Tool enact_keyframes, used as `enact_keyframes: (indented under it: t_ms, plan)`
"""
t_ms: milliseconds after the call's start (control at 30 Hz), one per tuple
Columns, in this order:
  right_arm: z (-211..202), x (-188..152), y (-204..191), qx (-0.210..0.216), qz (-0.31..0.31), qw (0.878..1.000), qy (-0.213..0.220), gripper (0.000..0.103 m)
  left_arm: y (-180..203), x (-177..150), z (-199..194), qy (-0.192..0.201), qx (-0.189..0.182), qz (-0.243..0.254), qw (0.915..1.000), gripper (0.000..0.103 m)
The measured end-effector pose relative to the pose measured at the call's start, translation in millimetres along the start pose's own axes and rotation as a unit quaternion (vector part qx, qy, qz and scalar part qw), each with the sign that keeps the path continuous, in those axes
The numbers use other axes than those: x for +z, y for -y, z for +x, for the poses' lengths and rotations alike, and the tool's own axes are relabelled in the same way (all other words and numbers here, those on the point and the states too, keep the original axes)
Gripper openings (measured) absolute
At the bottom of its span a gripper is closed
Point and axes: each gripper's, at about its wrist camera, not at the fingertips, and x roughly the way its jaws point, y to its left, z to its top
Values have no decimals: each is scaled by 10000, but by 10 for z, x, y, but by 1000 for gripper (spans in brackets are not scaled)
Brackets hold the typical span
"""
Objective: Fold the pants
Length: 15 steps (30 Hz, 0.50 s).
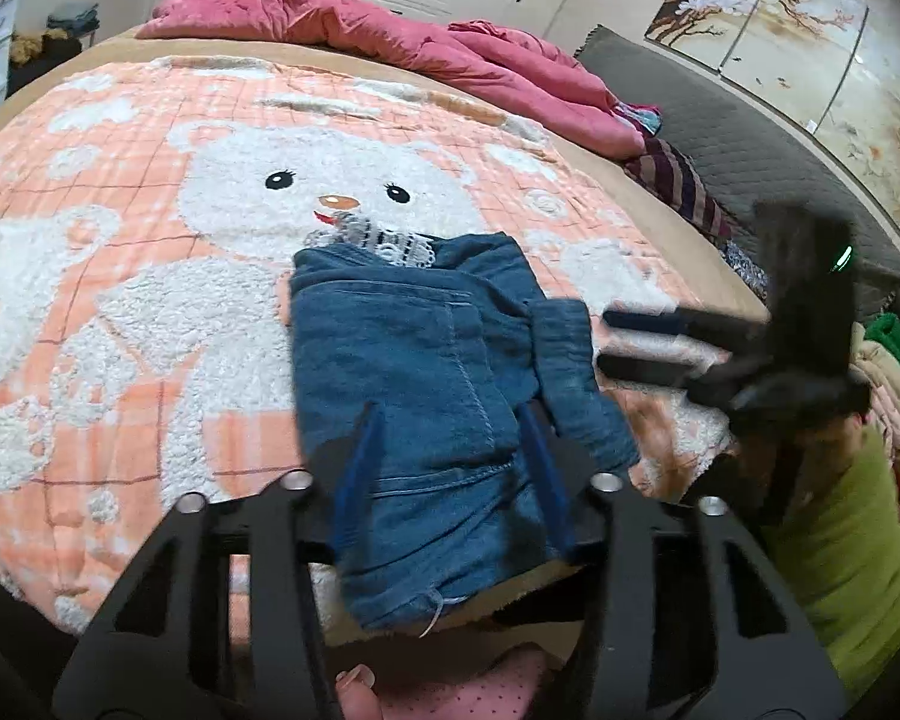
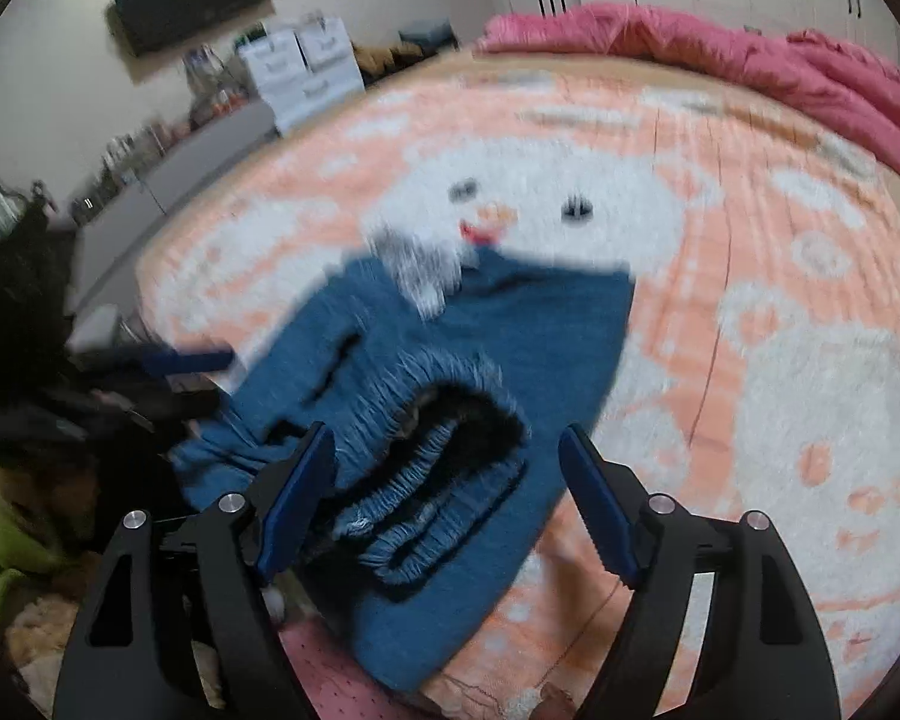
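My left gripper (image 1: 450,420) appeared pinched on the folded blue pants (image 1: 414,372), though blur left contact uncertain. My right gripper (image 2: 447,444) stood wide, holding nothing, above their waistband. Pants lay on the bear blanket (image 1: 150,276).

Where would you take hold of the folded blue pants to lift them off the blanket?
Probably at the elastic waistband end of the blue pants, coming in from the near edge of the bed. There the gathered layers stack into one thick, open-edged bundle facing the right gripper, whose jaws stand wide enough to take them all together.
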Motion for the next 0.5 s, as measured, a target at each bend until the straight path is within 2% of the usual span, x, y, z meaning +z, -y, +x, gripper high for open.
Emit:
enact_keyframes:
  t_ms: [67,133,200,300,500]
  plan:
    - [-45,126,25,96,111,9998,106,77,75,-18,55,-25,46,217,9998,24]
    - [-6,292,15,212,132,9997,76,75,141,-70,126,-147,104,410,9990,23]
    - [155,472,-59,242,-28,9996,-132,56,194,-138,187,-285,111,504,9983,21]
    - [456,644,-145,139,-173,9984,-518,44,271,-242,226,-363,164,739,9965,21]
    - [1007,724,-288,-7,-504,9910,-1243,42,215,-278,234,-464,33,685,9966,21]
